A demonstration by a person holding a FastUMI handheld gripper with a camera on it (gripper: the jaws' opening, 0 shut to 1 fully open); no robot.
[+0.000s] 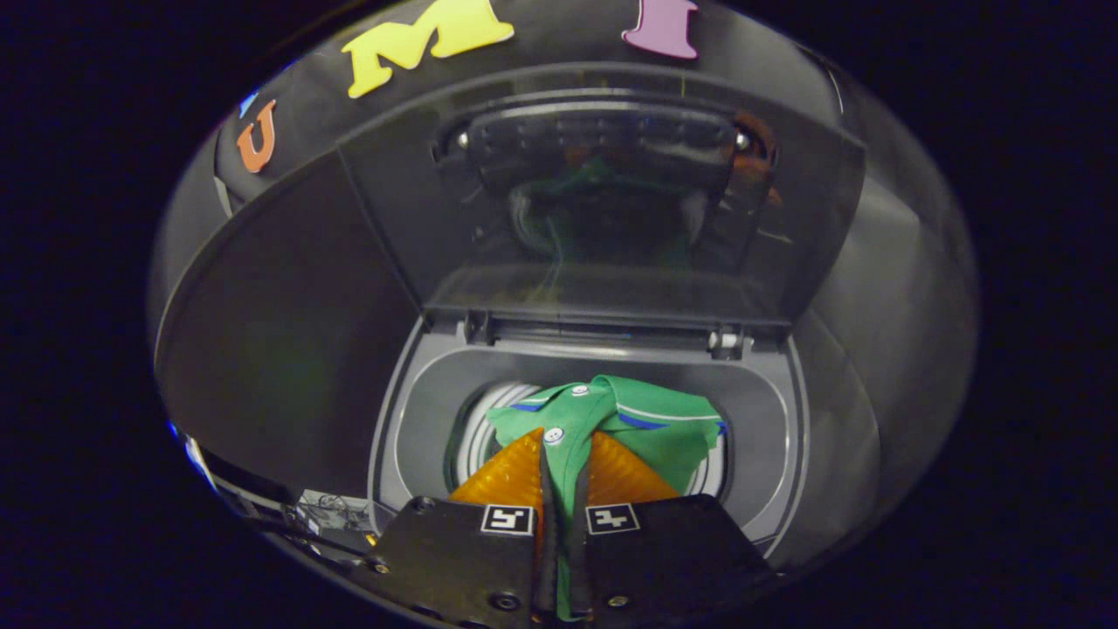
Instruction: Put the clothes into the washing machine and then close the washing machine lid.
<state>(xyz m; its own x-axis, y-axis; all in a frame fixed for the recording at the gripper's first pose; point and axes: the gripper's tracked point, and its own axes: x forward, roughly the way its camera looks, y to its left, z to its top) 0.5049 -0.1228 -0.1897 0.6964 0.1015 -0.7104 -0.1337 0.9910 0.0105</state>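
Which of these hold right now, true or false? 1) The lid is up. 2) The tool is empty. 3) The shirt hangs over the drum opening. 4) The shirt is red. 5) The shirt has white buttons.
1) True: the washing machine lid stands raised behind the opening.
2) False: the tool is shut on the green shirt, cloth pinched between both fingers.
3) True: the green shirt hangs just ahead of the fingers, above the drum opening.
4) False: it is green with blue and white trim.
5) True: white buttons show on its placket.
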